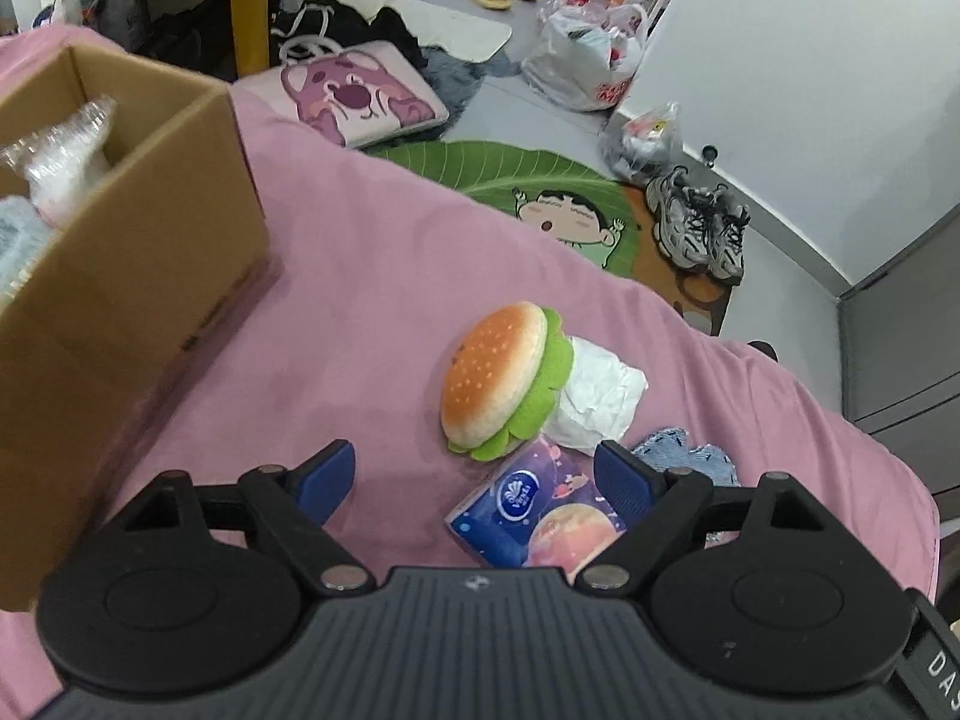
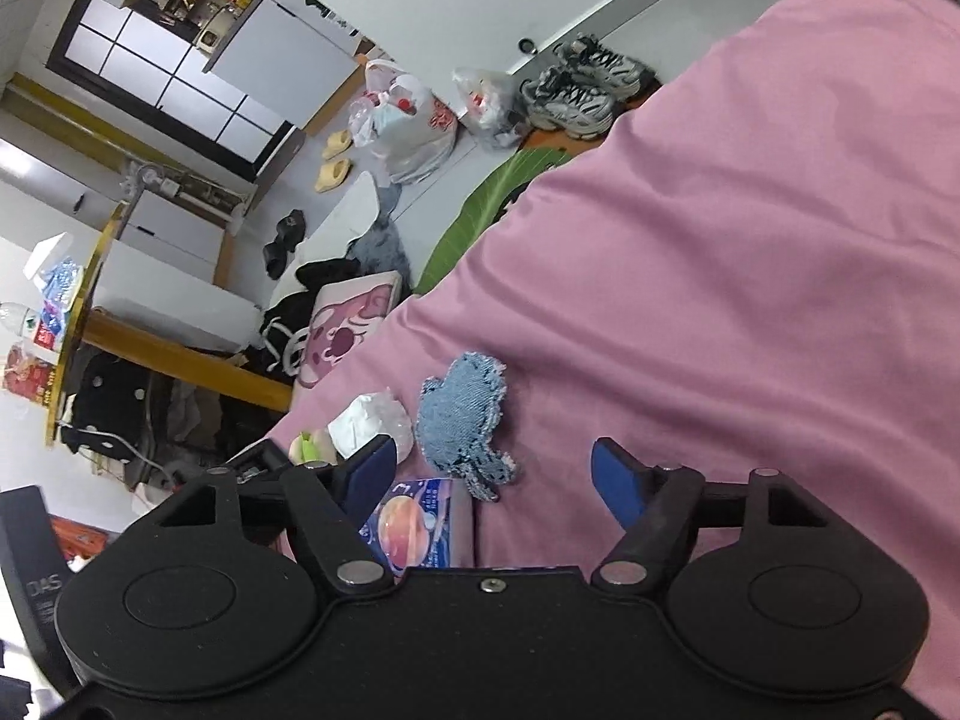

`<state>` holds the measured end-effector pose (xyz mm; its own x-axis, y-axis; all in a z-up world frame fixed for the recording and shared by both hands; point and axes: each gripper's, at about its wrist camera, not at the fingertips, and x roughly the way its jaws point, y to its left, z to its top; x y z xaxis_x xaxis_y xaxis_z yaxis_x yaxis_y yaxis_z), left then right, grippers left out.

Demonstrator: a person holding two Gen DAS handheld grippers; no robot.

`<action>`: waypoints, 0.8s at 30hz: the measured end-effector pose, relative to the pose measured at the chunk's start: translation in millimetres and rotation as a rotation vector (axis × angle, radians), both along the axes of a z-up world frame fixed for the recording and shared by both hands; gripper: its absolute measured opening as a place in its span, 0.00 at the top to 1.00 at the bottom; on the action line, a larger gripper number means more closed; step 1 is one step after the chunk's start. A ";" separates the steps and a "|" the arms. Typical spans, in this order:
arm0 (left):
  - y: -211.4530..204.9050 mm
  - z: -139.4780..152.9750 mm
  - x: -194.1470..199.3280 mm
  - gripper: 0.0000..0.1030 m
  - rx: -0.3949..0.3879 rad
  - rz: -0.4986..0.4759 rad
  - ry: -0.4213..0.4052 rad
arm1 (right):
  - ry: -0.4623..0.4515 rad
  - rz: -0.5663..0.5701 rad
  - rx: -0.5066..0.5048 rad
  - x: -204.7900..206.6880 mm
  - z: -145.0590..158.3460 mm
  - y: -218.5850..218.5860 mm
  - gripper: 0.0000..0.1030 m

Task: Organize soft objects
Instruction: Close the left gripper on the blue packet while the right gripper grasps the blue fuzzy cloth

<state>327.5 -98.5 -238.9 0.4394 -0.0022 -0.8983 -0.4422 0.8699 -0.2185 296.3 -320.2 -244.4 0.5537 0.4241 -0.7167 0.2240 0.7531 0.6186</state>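
On the pink bedsheet [image 1: 372, 276] lie a plush hamburger [image 1: 501, 378], a crumpled white paper ball [image 1: 600, 396], a blue tissue pack with planets [image 1: 534, 516] and a frayed denim patch [image 1: 690, 453]. My left gripper [image 1: 474, 480] is open, hovering just before the tissue pack and burger, holding nothing. In the right wrist view, my right gripper [image 2: 495, 477] is open too, above the sheet, with the denim patch [image 2: 465, 420] and tissue pack [image 2: 420, 525] near its left finger. The paper ball [image 2: 375, 423] lies beyond them.
An open cardboard box [image 1: 132, 276] with plastic-wrapped items stands on the sheet at the left. The bed edge drops to a floor with a leaf mat [image 1: 516, 180], sneakers [image 1: 702, 228], a pink cushion [image 1: 360, 96], plastic bags [image 1: 588, 54] and slippers.
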 end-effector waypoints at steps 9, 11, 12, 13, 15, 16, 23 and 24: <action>-8.6 -11.6 16.9 0.16 0.020 0.063 0.108 | 0.044 0.006 0.058 14.4 -15.1 8.9 0.38; -9.6 -11.8 19.1 0.16 0.027 0.069 0.126 | 0.036 0.003 0.053 14.8 -13.7 12.1 0.38; -8.7 -12.6 19.7 0.16 0.024 0.081 0.138 | 0.038 -0.003 0.054 14.9 -14.4 12.0 0.38; -7.6 -13.4 20.1 0.16 0.018 0.096 0.155 | 0.049 -0.012 0.061 15.3 -16.1 12.2 0.40; -8.3 -16.1 22.8 0.17 0.020 0.111 0.178 | 0.061 -0.020 0.082 16.3 -18.3 14.3 0.44; -8.8 -17.4 23.5 0.18 0.028 0.111 0.191 | 0.059 -0.018 0.072 17.2 -18.1 16.5 0.47; -5.4 -12.7 18.5 0.41 0.038 0.116 0.226 | 0.090 -0.028 0.084 17.6 -24.3 10.4 0.82; -3.2 -10.8 15.1 0.51 0.033 0.114 0.222 | 0.088 -0.027 0.079 14.8 -22.0 11.3 0.84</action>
